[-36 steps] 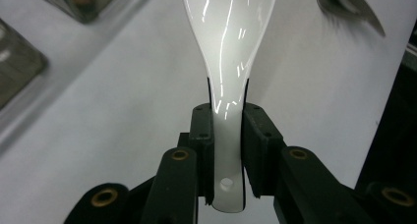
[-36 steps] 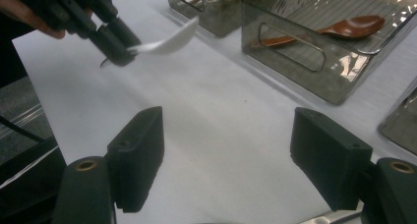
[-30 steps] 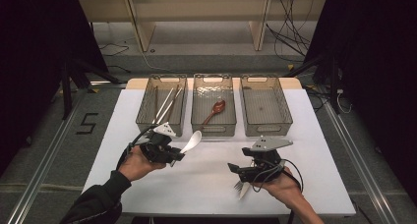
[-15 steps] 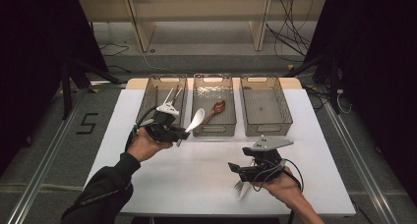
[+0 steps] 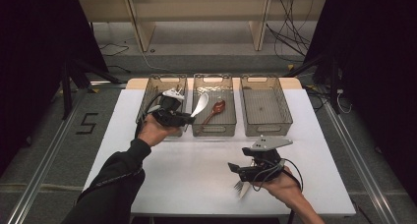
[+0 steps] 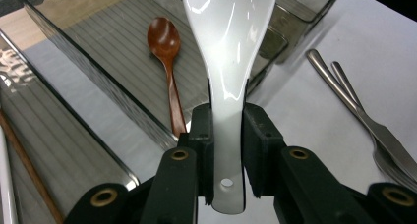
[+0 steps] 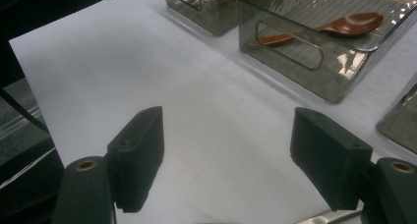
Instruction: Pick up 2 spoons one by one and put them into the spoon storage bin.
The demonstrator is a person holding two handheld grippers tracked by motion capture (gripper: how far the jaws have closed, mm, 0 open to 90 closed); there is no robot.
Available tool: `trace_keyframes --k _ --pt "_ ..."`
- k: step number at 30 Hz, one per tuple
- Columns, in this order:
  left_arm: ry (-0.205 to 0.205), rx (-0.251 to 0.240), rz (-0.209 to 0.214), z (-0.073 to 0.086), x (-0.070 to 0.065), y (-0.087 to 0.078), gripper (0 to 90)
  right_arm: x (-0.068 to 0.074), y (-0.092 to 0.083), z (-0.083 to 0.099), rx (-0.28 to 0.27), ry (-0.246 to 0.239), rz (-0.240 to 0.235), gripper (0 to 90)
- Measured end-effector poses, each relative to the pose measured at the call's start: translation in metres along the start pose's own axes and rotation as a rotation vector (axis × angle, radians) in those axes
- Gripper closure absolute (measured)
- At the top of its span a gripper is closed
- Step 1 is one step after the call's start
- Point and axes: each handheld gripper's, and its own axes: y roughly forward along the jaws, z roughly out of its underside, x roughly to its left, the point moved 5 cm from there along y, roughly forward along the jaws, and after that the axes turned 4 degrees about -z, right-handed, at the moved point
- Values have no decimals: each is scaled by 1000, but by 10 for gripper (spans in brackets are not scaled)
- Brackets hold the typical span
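left claw (image 5: 189, 119) is clenched on the handle of a glossy white ceramic spoon (image 6: 230, 52), bowl pointing straight ahead over the middle clear plastic bin (image 5: 213, 128), where a brown wooden spoon (image 6: 166, 62) lies just below. right claw (image 7: 228, 160) hangs released above the desk (image 5: 196, 175).

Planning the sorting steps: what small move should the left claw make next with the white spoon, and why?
Probably carry it a little further over the middle clear plastic bin and lower it: the left claw grips the glossy white ceramic spoon by its handle, and a brown wooden spoon already lies there.
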Motion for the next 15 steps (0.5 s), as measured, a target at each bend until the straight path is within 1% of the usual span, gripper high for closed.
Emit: trace_keyframes --k 1,5,6,8,11,15 --pt "-7 -8 -9 -3 1 3 755 0 0 0 0 0 1 298" --pt "-13 -12 -26 -14 6 11 755 -1 -1 0 -3 3 2 298" --pt "-22 -15 -27 -17 7 12 754 -1 -1 0 -3 3 1 298" --pt "-24 -19 -29 -21 8 15 755 -1 -1 0 -3 1 0 298" --pt "-23 -20 -44 -26 10 20 754 -1 -1 0 -3 3 -2 298" --pt "-29 -13 -54 -31 10 28 754 -1 -1 0 -3 3 -2 298"
